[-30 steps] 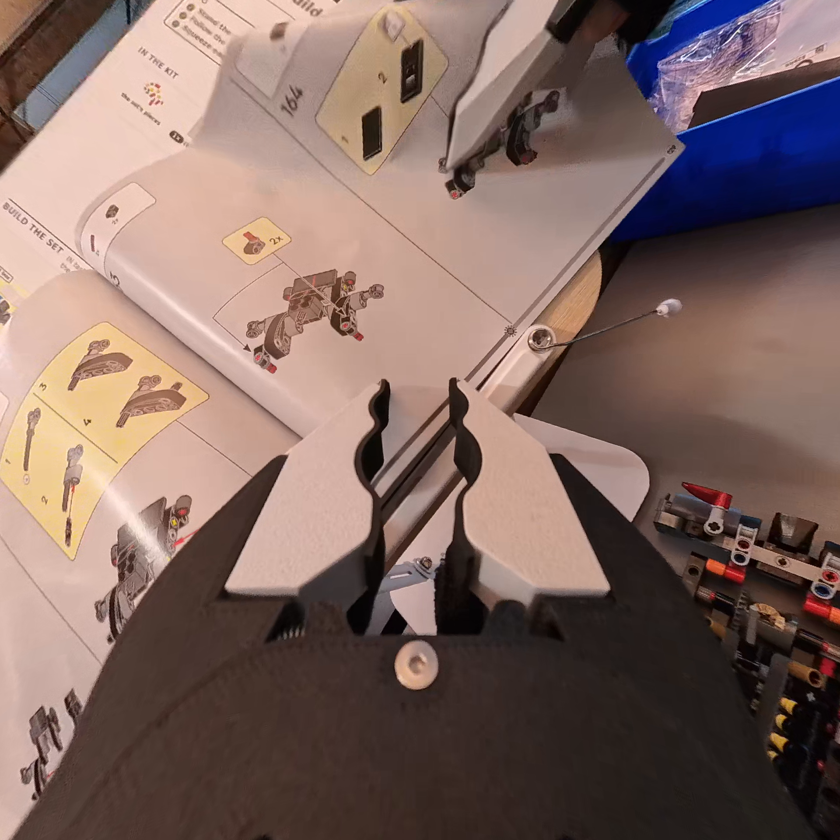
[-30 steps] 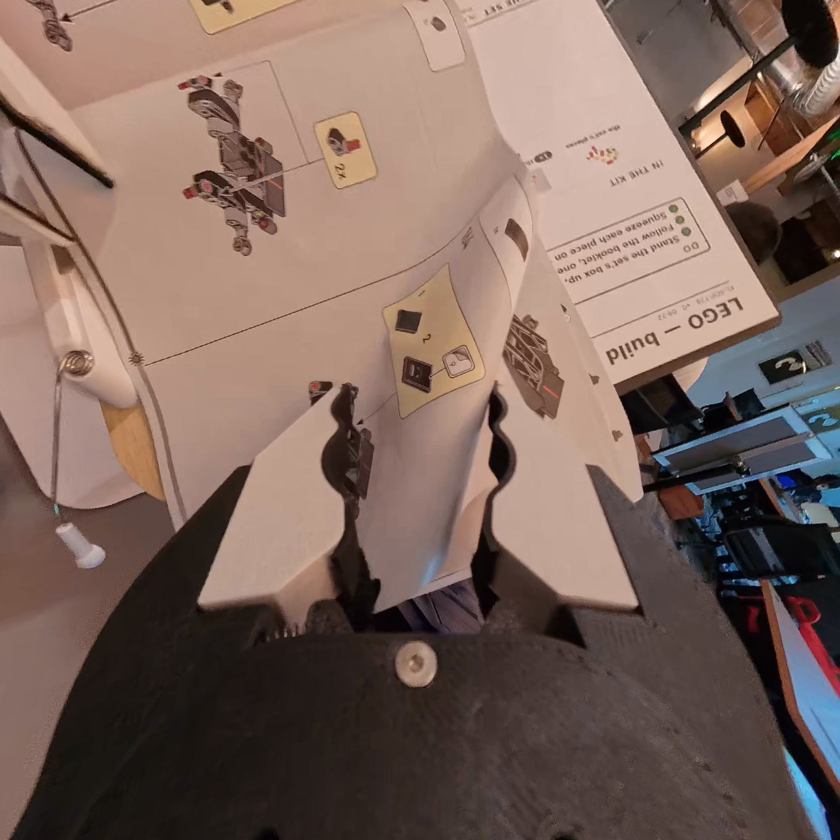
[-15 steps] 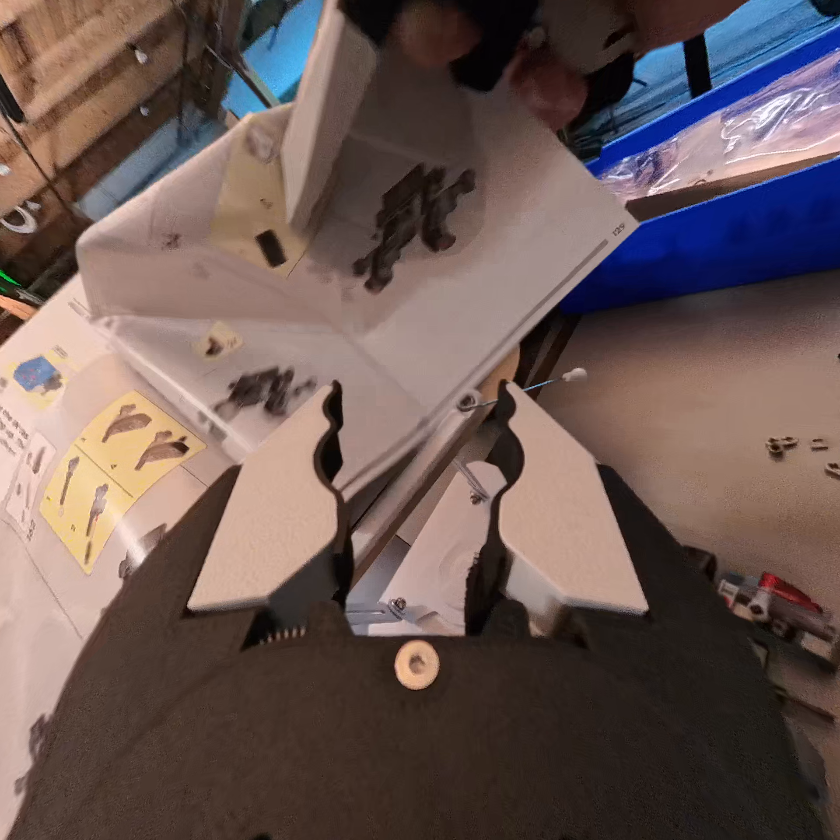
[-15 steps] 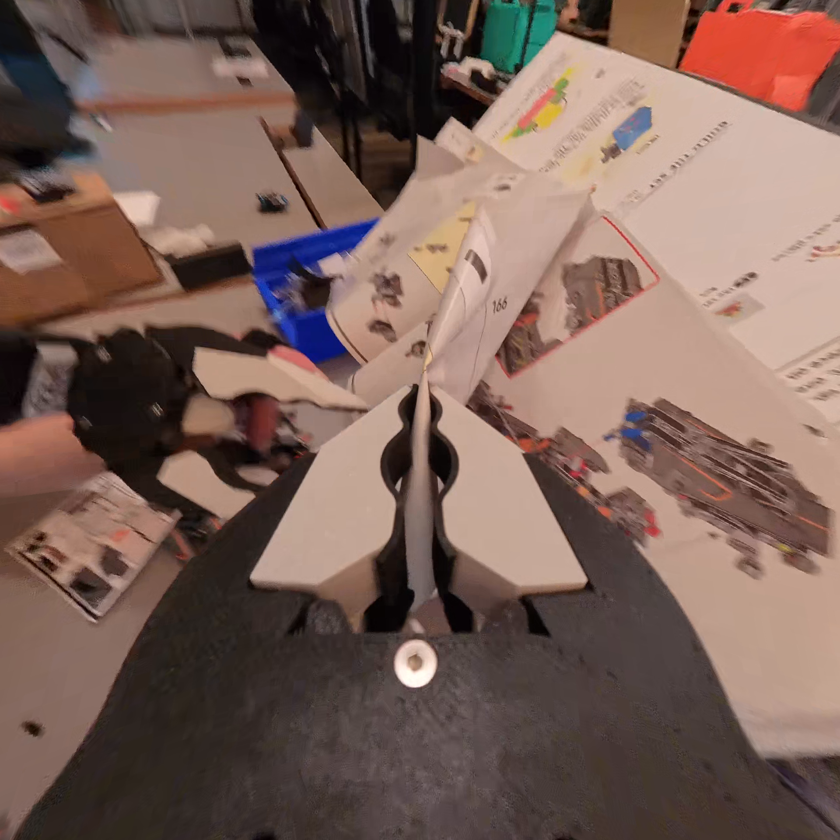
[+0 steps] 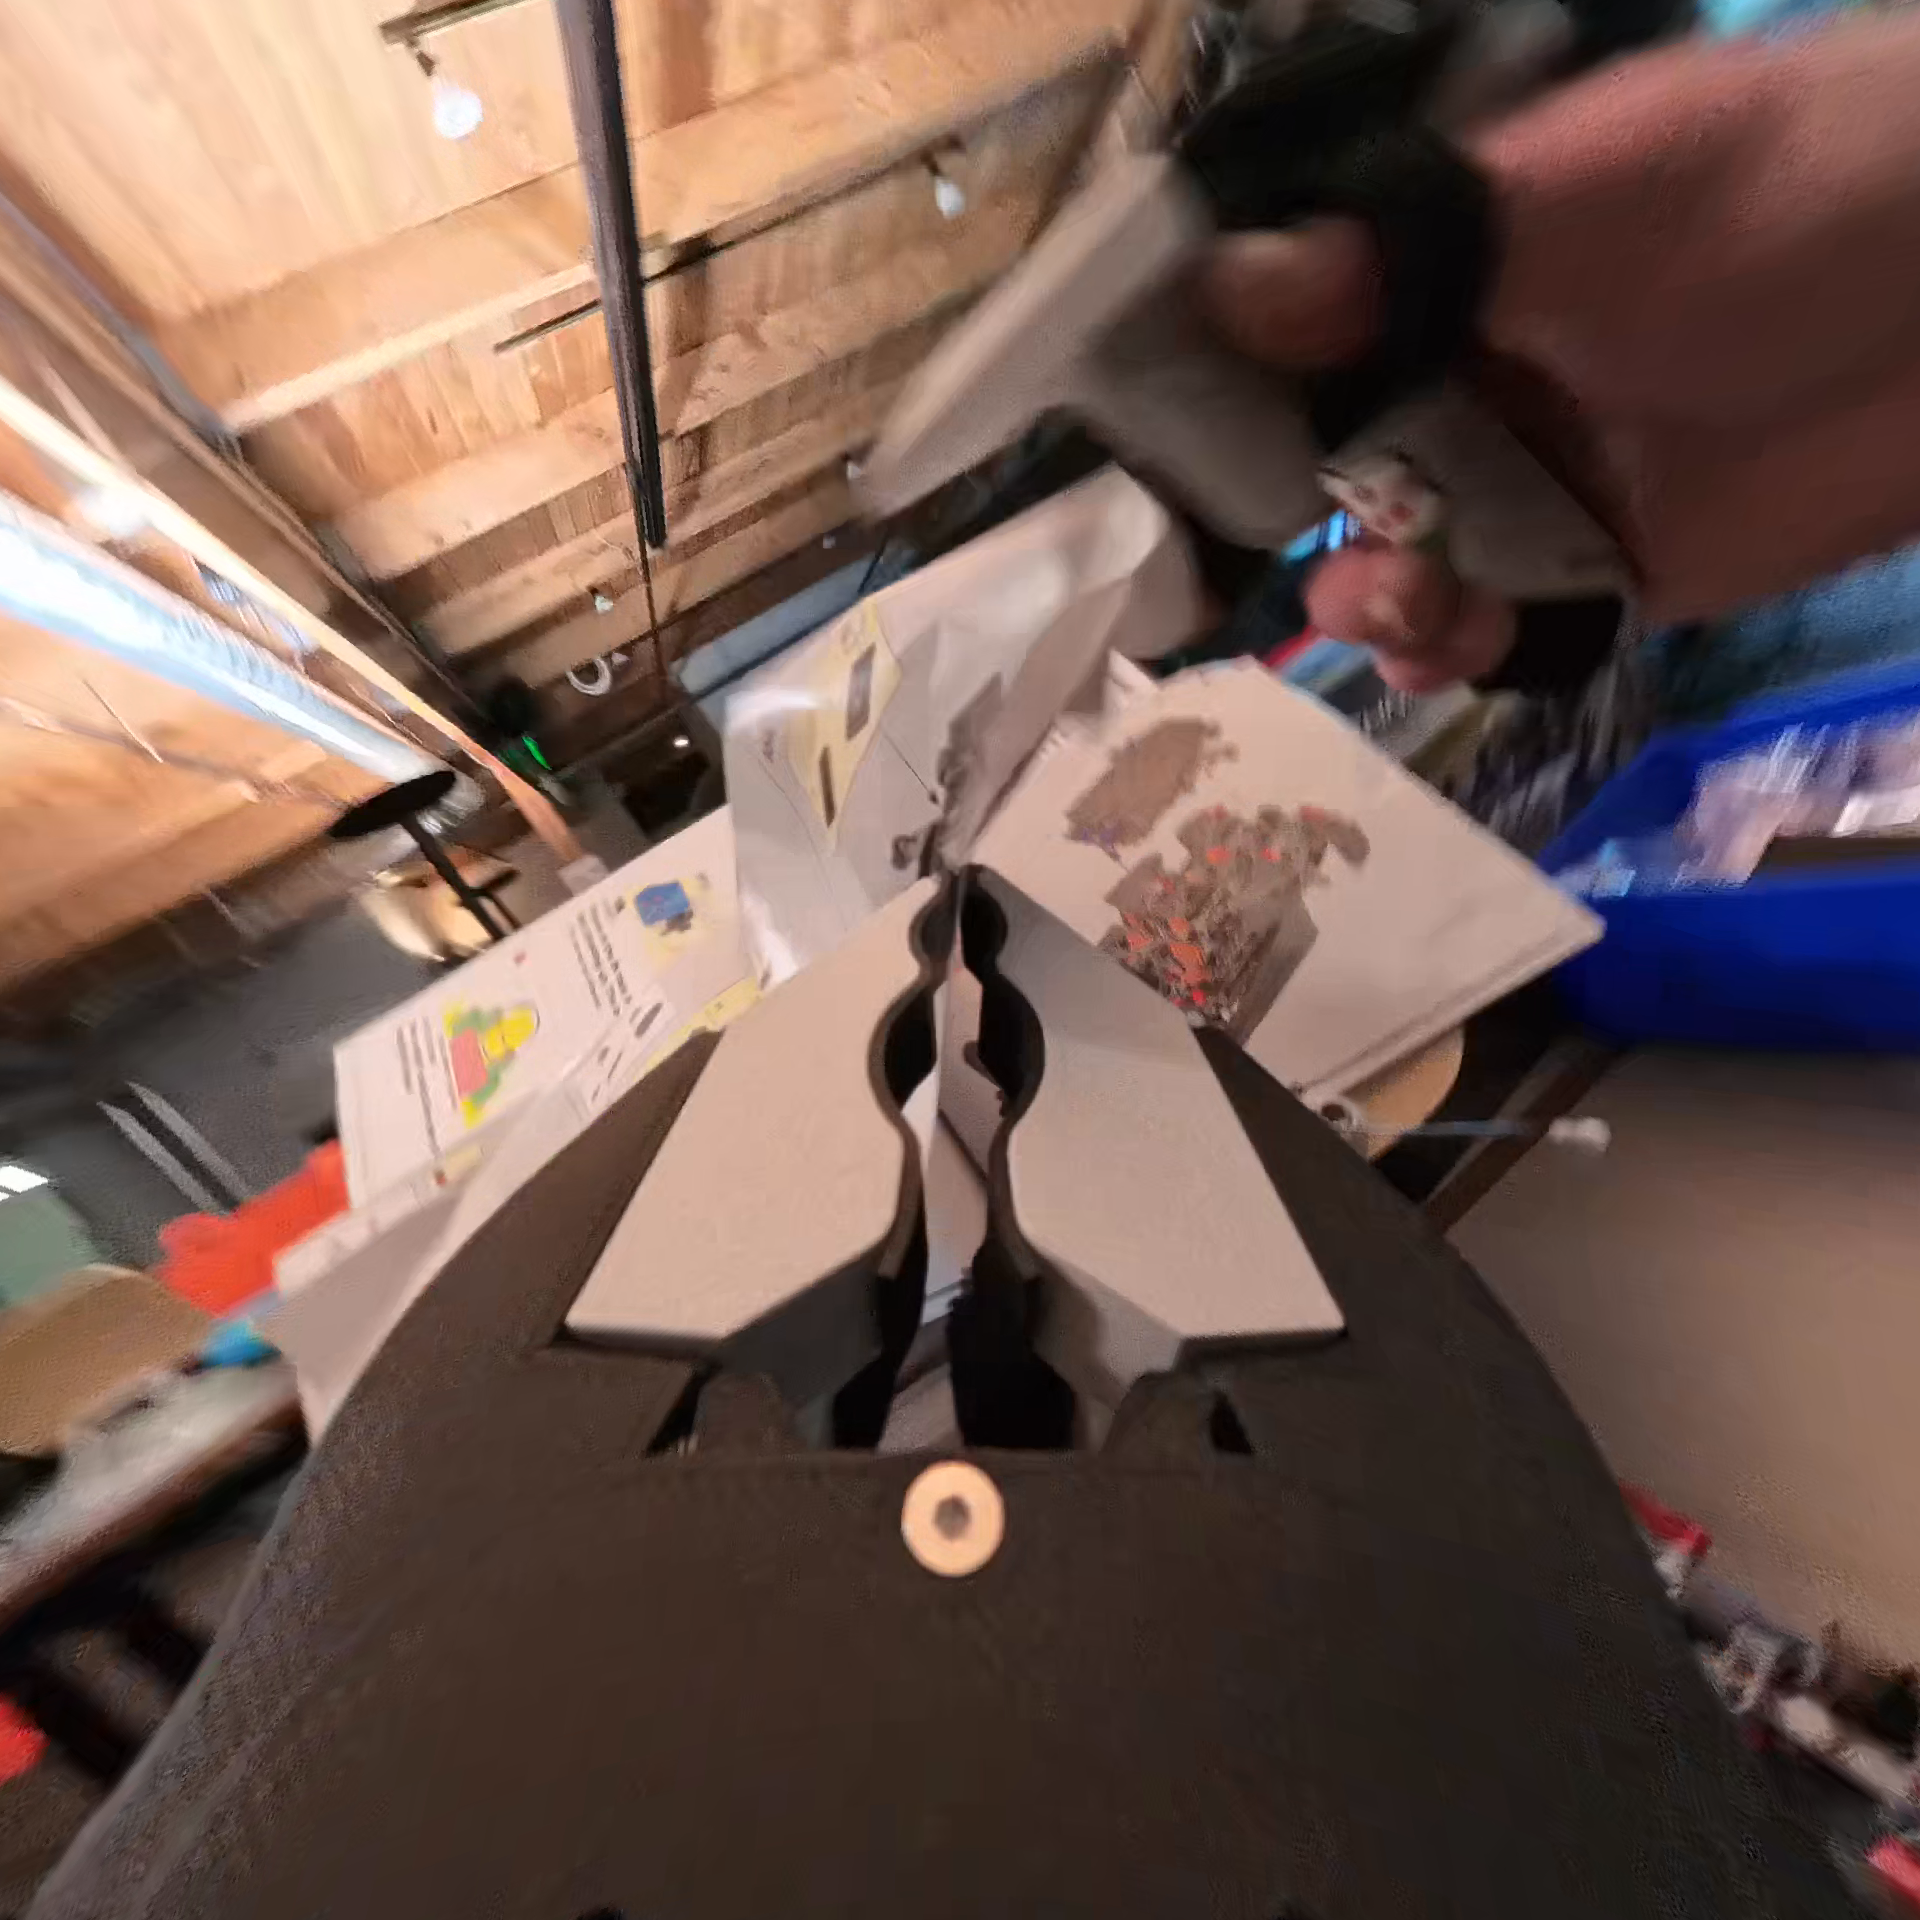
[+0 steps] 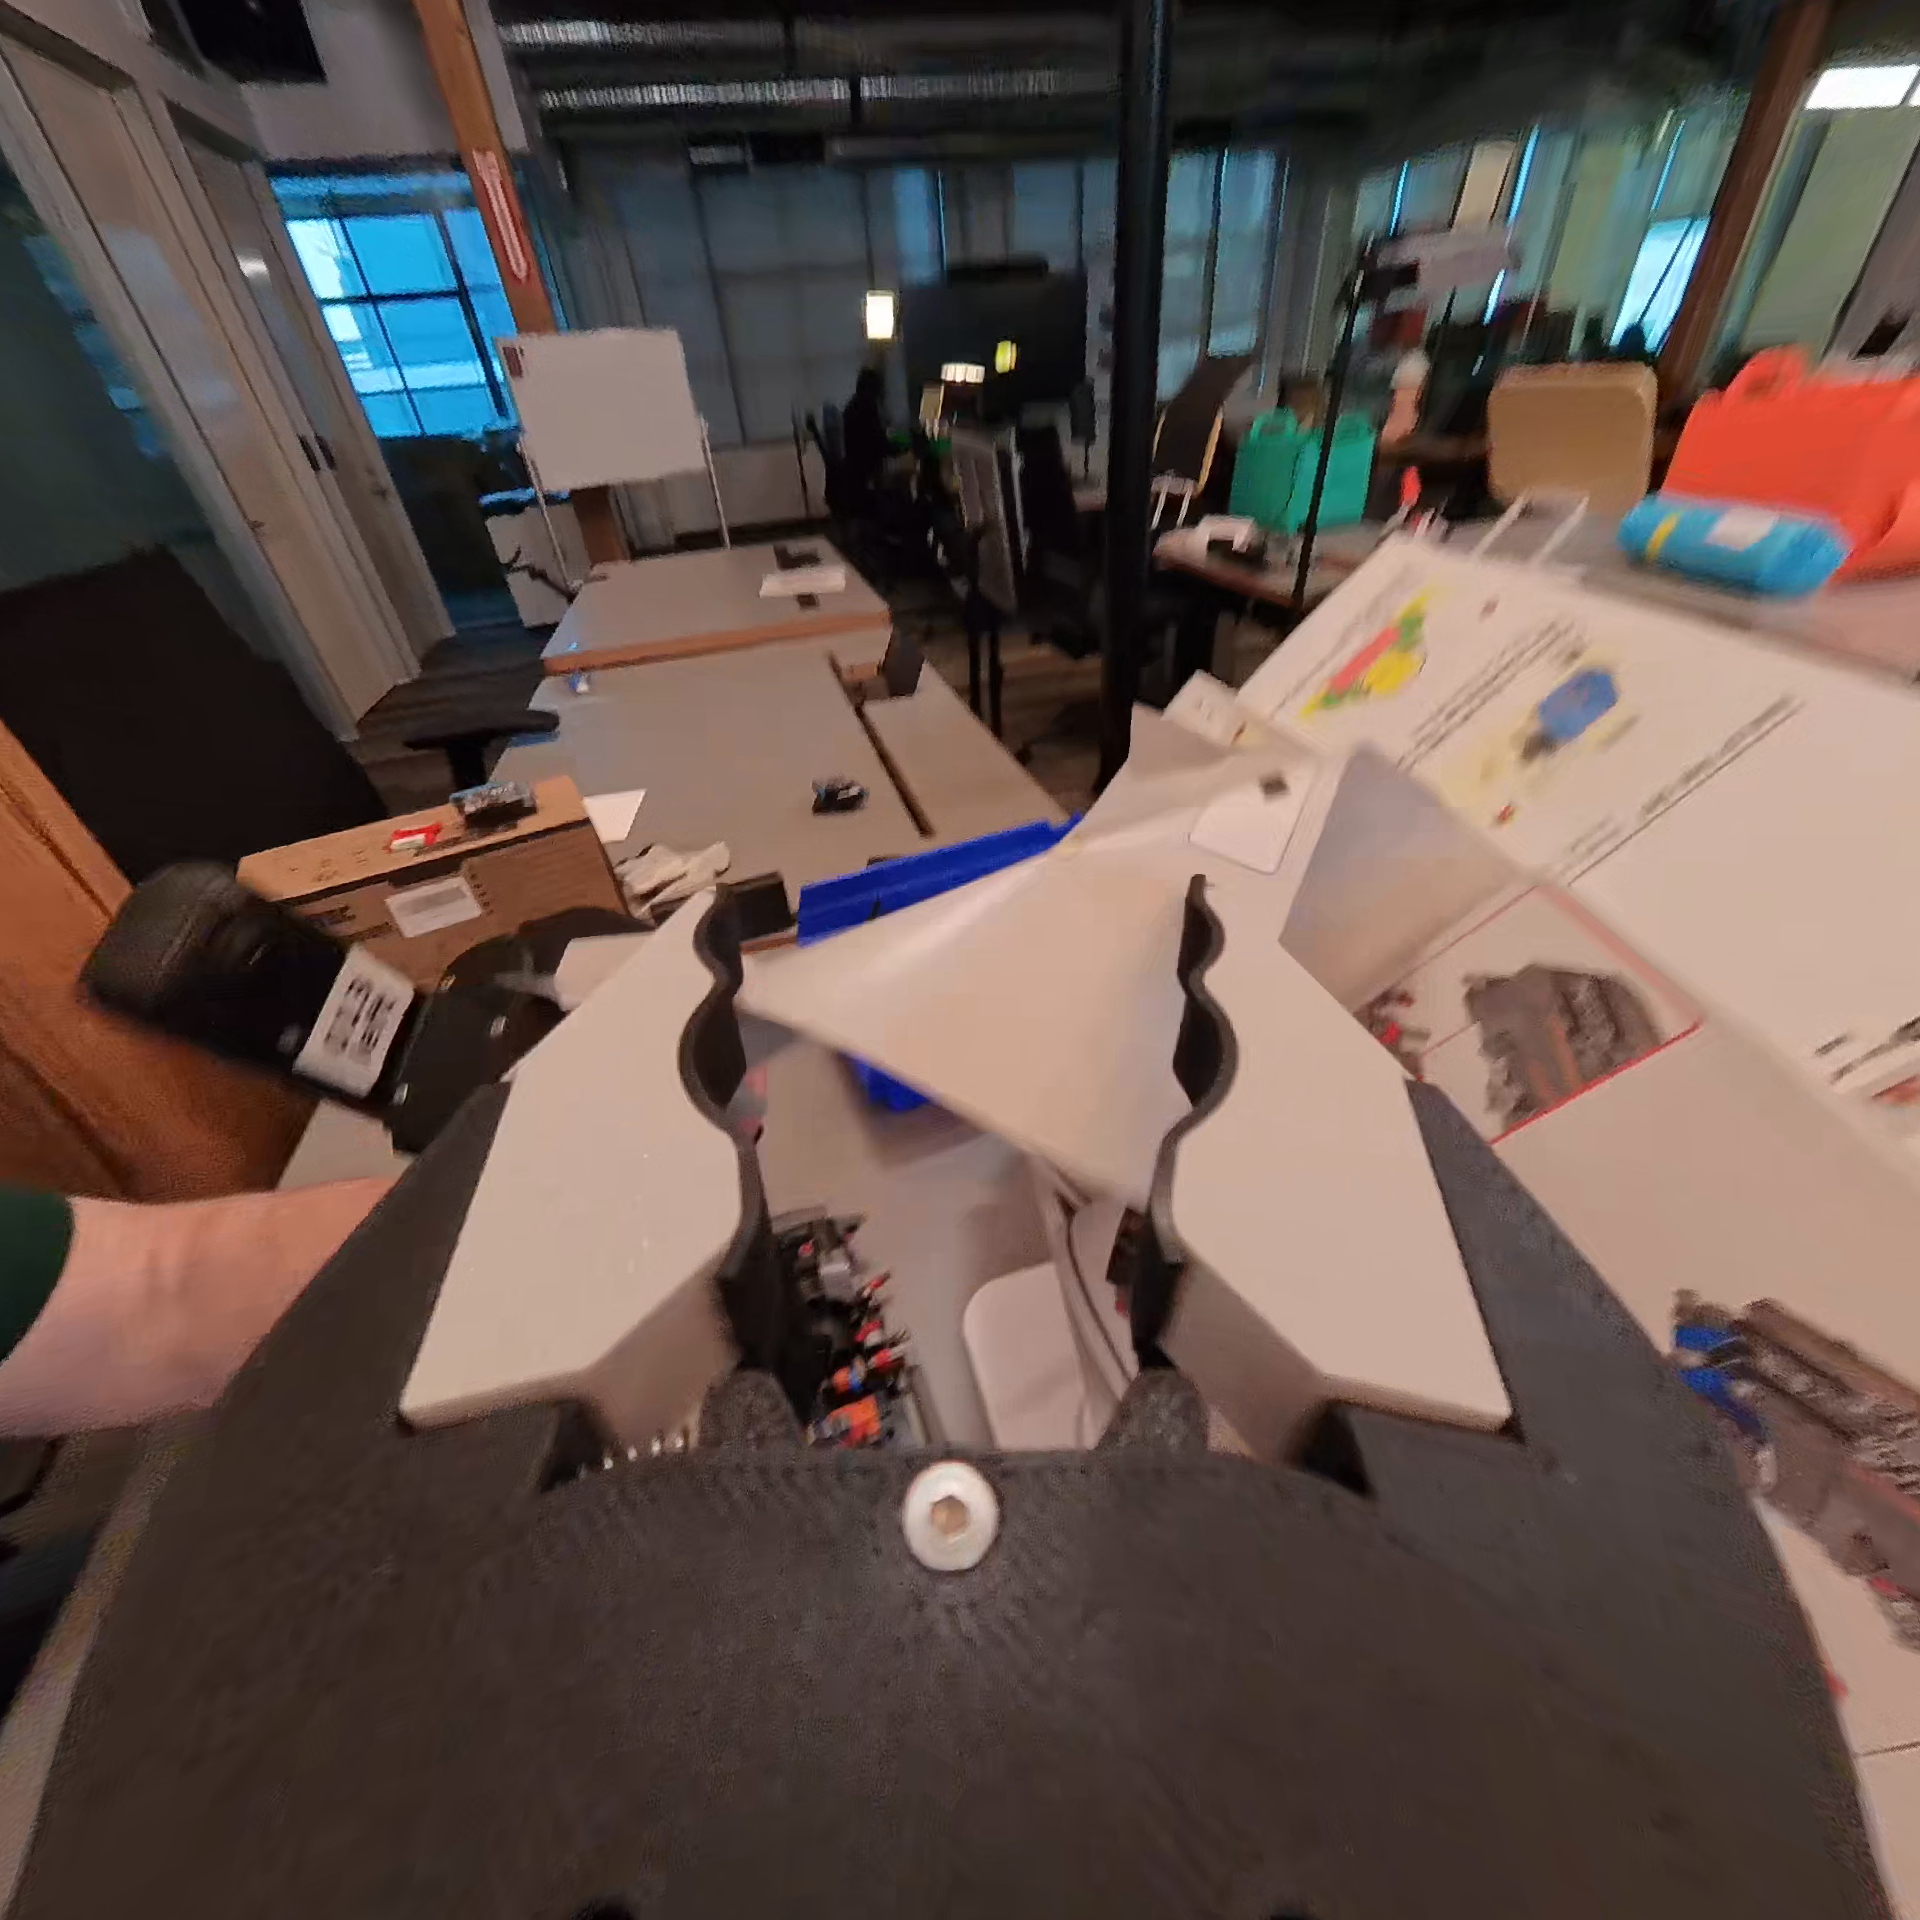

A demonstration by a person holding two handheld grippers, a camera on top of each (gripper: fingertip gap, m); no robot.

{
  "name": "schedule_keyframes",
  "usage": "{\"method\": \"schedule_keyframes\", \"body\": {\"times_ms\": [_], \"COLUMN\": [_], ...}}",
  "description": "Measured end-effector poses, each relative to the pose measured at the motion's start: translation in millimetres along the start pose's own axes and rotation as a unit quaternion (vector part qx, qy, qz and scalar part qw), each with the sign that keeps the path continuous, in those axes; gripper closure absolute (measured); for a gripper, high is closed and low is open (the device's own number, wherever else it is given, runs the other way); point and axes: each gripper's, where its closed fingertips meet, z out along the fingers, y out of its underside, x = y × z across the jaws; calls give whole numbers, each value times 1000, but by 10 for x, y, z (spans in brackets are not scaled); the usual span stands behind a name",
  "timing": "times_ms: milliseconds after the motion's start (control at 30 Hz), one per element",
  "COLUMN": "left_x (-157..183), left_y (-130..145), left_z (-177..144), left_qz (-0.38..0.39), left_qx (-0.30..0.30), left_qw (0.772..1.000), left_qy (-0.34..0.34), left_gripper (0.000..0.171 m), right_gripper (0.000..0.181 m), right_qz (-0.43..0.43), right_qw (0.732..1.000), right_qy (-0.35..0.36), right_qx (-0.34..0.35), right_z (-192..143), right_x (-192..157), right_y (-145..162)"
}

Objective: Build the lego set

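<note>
My left tongs [image 5: 954,914] seem clenched on a booklet page [image 5: 940,1132]; right tongs [image 6: 961,935] released. I'd turn it slowly, avoiding tears.

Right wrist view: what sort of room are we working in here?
It looks like an open-plan office or workshop, not a home. Rows of grey desks run back toward a whiteboard on a stand, with office chairs and glass partitions along the side. The left wrist view shows a bare timber ceiling.

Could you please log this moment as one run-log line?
left gripper: shut on booklet page | right gripper: open
</note>
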Motion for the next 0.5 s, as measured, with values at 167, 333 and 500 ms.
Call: {"method": "schedule_keyframes", "body": {"times_ms": [167,333,500], "left_x": [-873,-1411,-1504], "left_y": [236,815,1196], "left_z": [-327,-530,-523], "left_qz": [-243,-379,-425], "left_qx": [46,33,5], "left_qw": [969,925,905], "left_qy": [-10,-18,2], "left_gripper": [171,171,171], "right_gripper": [103,126,136], "right_qz": [-89,-172,-276], "right_qw": [995,976,929], "right_qy": [54,38,12], "right_qx": [5,-129,-245], "right_z": [-140,271,874], "right_x": [-10,-131,-222], "right_y": [-81,557,1250]}}
